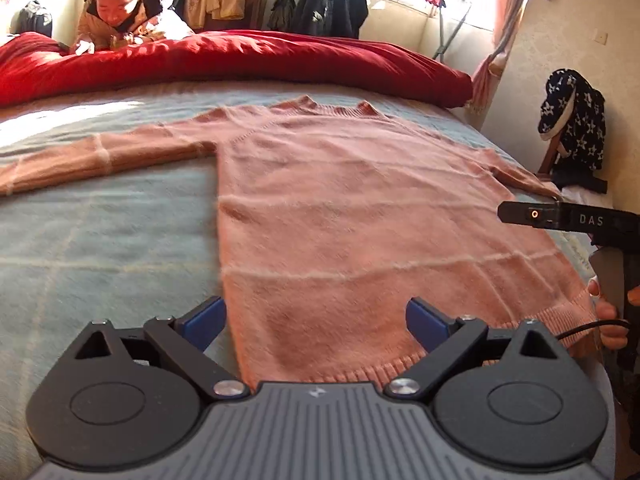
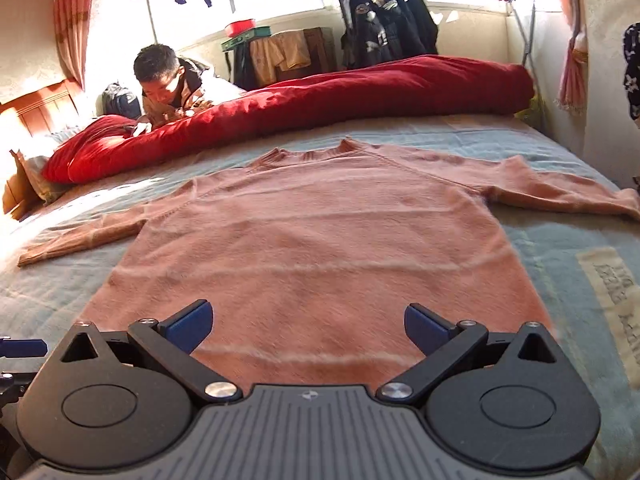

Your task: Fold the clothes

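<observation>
Now | sweater [image 1: 360,216] flat | both tongs [image 1: 316,324] [image 2: 308,326] wide, empty | "DAS" on right unit [image 1: 592,220]

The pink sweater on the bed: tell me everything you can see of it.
The pink sweater is a fuzzy, salmon-pink knit with faint pale lines across the body and sleeves. It has a ribbed neckline and a ribbed hem. It lies flat and unfolded on the blue-grey bedspread, neck toward the red duvet, hem toward the cameras, both long sleeves spread sideways. Each open hand-held gripper, left and right, sits near the hem; neither grips it.
</observation>
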